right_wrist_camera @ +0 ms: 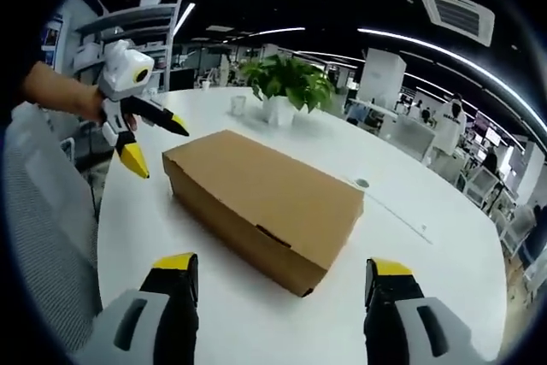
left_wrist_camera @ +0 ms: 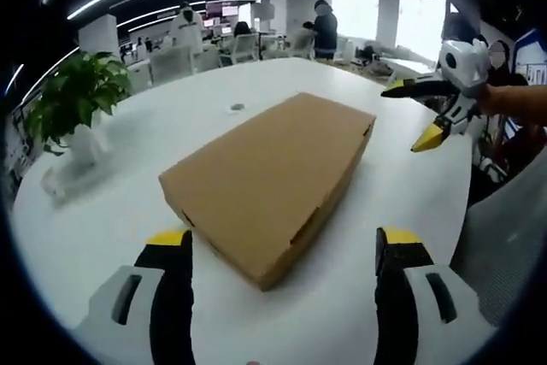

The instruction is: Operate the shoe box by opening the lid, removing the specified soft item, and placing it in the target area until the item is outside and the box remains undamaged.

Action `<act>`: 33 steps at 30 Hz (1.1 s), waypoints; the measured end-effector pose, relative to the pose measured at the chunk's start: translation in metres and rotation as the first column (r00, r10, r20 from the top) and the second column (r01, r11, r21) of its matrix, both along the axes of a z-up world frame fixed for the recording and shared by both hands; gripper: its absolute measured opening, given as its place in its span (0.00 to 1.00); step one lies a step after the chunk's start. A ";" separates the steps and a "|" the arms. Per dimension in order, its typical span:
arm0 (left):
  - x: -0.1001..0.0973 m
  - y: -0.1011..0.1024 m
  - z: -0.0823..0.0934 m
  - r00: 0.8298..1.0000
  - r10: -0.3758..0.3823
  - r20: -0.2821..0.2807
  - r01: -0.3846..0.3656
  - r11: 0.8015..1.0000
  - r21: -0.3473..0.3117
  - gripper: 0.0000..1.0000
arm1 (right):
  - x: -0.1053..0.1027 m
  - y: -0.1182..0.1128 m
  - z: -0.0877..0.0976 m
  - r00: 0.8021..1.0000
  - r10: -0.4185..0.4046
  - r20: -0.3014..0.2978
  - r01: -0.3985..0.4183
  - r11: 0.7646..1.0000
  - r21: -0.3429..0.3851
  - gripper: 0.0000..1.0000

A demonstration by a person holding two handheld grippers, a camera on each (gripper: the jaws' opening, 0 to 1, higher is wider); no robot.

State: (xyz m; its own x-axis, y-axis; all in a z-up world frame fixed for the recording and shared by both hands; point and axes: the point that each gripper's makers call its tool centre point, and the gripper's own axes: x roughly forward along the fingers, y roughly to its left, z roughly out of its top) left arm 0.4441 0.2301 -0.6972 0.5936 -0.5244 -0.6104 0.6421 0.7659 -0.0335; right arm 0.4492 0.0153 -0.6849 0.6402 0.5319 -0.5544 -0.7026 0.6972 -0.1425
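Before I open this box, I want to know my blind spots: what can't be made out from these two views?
- What is inside the closed cardboard shoe box: the shut lid hides it in both views.
- The box's underside and far walls: its own body hides them.
- The small round thing on the white table: too small to identify.
- The plant's pot: partly hidden by leaves.

The shoe box was plain kraft brown, unmarked, on a white table. The left gripper had white bodies with black jaws capped in yellow; the right gripper wore the same white, black and yellow. Ahead and to the left of the left gripper, a green leafy plant stood in a white pot. A grey mesh chair back showed left of the right gripper
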 end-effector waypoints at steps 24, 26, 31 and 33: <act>0.014 0.010 -0.010 0.994 0.101 -0.042 -0.104 0.993 -0.065 0.73 | 0.028 0.002 -0.025 0.999 0.009 -0.052 -0.010 1.000 -0.019 0.64; 0.014 0.011 -0.010 0.993 0.106 -0.042 -0.109 0.992 -0.071 0.73 | 0.029 0.002 -0.027 0.998 0.006 -0.055 -0.008 1.000 -0.020 0.64; 0.015 0.013 -0.013 0.994 0.104 -0.035 -0.106 0.993 -0.057 0.72 | 0.031 0.003 -0.031 0.998 0.014 -0.062 -0.016 1.000 -0.025 0.61; 0.015 0.013 -0.016 0.994 0.102 -0.041 -0.104 0.993 -0.050 0.71 | 0.033 0.005 -0.032 0.998 0.014 -0.063 -0.015 1.000 -0.024 0.61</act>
State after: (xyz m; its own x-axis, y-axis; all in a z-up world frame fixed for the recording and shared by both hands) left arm 0.4591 0.2432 -0.7130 0.6227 -0.4933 -0.6074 0.5572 0.8245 -0.0984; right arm 0.4821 0.0203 -0.7172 0.5962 0.5268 -0.6058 -0.7207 0.6837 -0.1146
